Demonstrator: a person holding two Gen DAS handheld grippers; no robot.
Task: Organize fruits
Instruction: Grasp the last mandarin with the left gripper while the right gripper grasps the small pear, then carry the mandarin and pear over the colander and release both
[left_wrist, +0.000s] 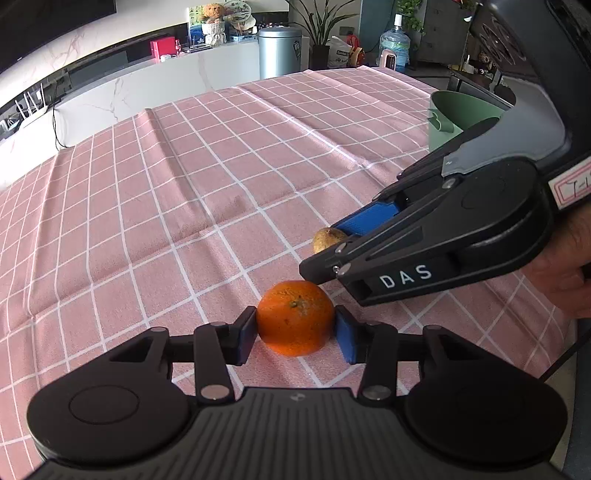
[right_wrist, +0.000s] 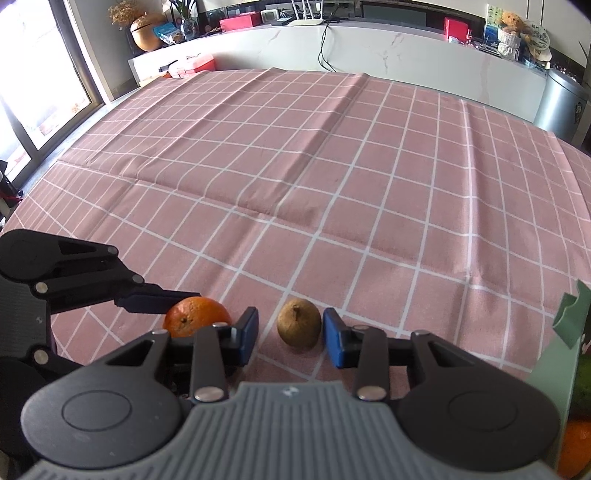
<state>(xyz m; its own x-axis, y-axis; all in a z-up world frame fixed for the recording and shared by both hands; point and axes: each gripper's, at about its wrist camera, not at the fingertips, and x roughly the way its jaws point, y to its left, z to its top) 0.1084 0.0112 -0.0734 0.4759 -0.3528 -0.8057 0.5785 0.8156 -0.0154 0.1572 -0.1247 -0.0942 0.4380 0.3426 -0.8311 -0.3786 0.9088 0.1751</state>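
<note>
An orange (left_wrist: 294, 317) sits on the pink checked tablecloth (left_wrist: 207, 177), gripped between the blue pads of my left gripper (left_wrist: 295, 334), which is shut on it. It also shows in the right wrist view (right_wrist: 195, 320). A small brown pear (right_wrist: 298, 322) stands upright on the cloth between the fingers of my right gripper (right_wrist: 291, 336). The right pad touches it and the left pad stands a little apart, so that gripper is open. In the left wrist view the pear (left_wrist: 327, 238) peeks from behind the right gripper (left_wrist: 325, 251).
A green basket (left_wrist: 458, 118) stands at the table's right side, behind the right gripper; its rim (right_wrist: 569, 317) shows at the right edge of the right wrist view, with an orange fruit (right_wrist: 576, 446) inside. A white counter and a metal bin (left_wrist: 279, 51) lie beyond the table.
</note>
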